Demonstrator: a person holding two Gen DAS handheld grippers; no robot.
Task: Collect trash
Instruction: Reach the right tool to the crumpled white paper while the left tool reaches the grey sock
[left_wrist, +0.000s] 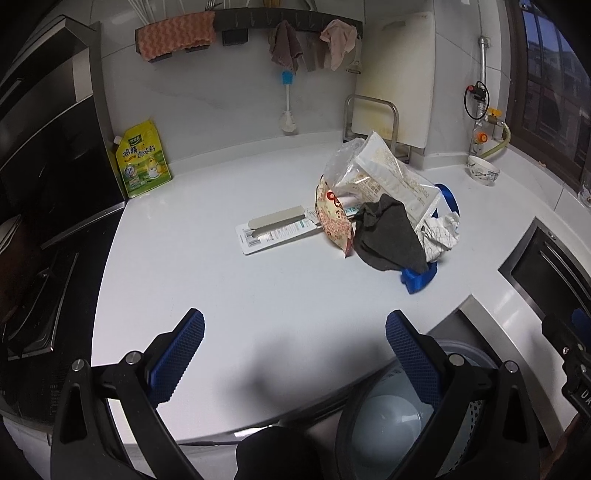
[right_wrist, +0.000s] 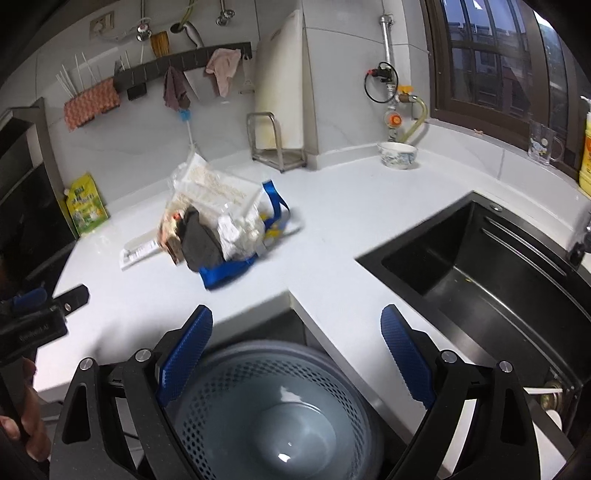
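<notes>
Perforated bin (right_wrist: 273, 413) below; trash pile (left_wrist: 384, 214): crumpled wrappers, grey cloth, blue strap.

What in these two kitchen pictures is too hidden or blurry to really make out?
- Blue dustpan: left wrist view, mostly covered by the trash pile; its shape is unclear.
- Grey rag: hides whatever lies beneath it.
- Trash pile: right wrist view, motion-blurred; wrapper print unreadable.
- Perforated bin: both views, cut off by the bottom edge and gripper fingers.
</notes>
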